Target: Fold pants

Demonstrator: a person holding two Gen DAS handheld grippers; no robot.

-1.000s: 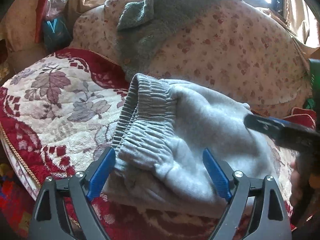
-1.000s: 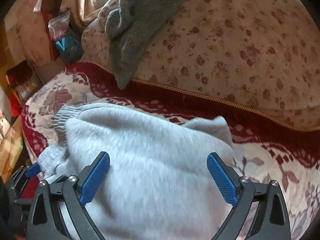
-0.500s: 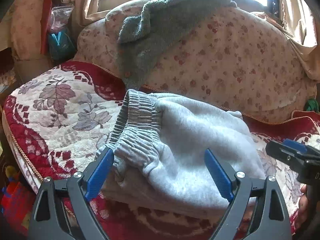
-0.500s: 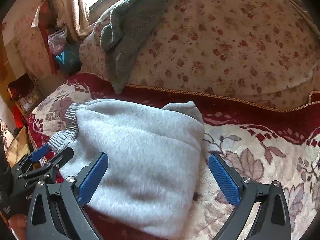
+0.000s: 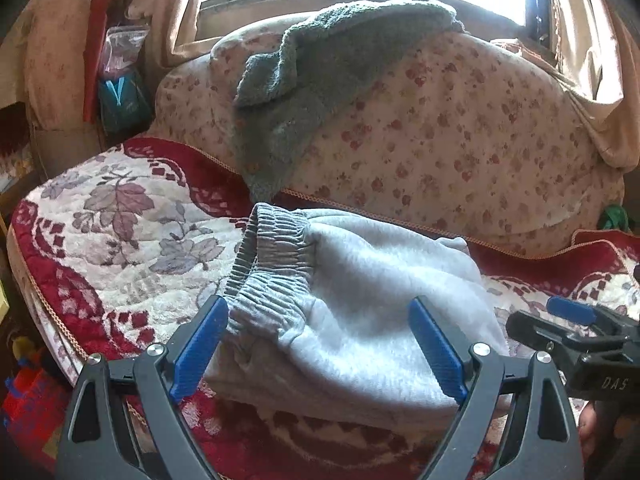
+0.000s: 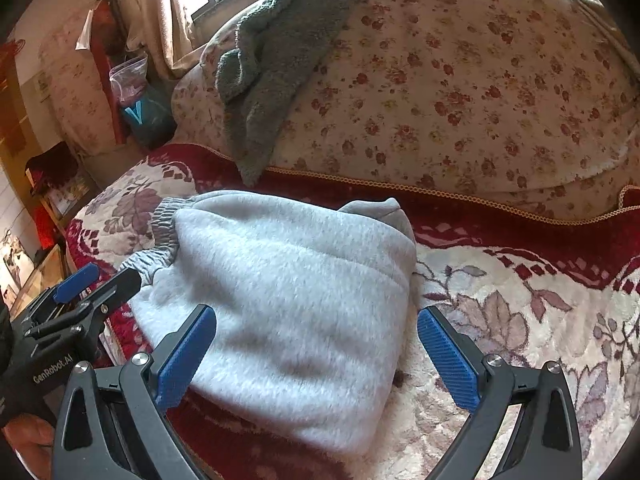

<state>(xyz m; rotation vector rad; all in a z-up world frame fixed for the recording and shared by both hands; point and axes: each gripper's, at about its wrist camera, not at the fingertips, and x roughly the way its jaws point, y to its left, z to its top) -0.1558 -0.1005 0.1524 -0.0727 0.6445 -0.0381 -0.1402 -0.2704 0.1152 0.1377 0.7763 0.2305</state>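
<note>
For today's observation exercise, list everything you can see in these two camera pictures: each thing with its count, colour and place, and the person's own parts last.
Pants: one, light grey, folded into a bundle on the seat, elastic waistband toward the left.
Seat cover: one, red and cream with leaf pattern, under the pants.
Back cushion: one, cream with small red flowers, behind the seat.
Fleece garment: one, grey-green, draped over the back cushion.
Curtains: beige, by the window at the top.
Plastic bag: one, clear, upper left beside the sofa.
Left gripper: black with blue pads, open, above the pants.
Right gripper: black with blue pads, open, above the pants' right edge.
Hand: one, lower left of the right wrist view.
</note>
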